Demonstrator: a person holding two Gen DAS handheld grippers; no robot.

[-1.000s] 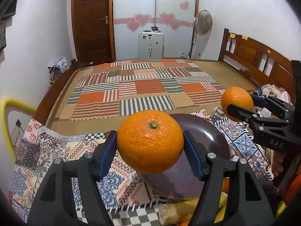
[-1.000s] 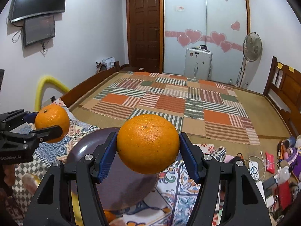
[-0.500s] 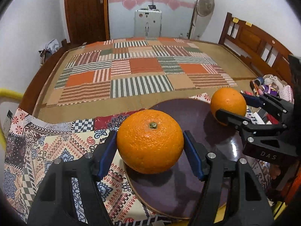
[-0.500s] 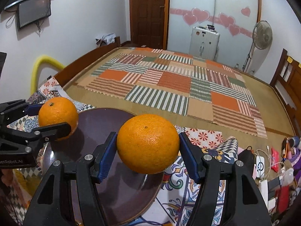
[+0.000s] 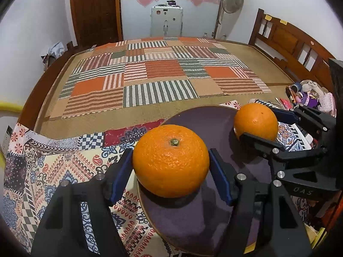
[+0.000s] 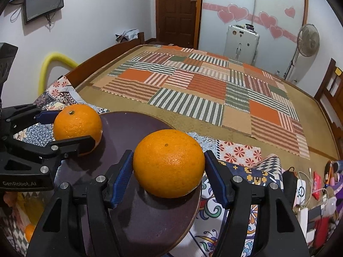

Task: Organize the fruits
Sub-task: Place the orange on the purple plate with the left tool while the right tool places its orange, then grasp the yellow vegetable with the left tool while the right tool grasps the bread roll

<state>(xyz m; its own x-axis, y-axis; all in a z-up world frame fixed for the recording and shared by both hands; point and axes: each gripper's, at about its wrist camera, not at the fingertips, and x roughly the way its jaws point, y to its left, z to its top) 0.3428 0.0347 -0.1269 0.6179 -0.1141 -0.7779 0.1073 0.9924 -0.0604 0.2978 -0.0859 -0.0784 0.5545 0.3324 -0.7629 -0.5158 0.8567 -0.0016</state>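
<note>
The left gripper [image 5: 171, 171] pinches an orange [image 5: 170, 160] between its blue pads, low over the near left edge of a dark purple plate [image 5: 214, 224]. The right gripper [image 6: 168, 171] pinches a second orange [image 6: 168, 163] over the plate's right rim. The plate sits on a patterned cloth [image 5: 64, 171] on the bed [image 5: 246, 107].

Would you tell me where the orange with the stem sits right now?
The stemmed orange sits between the left claw's pads at the left edge of the purple plate, left of the other orange.
</note>
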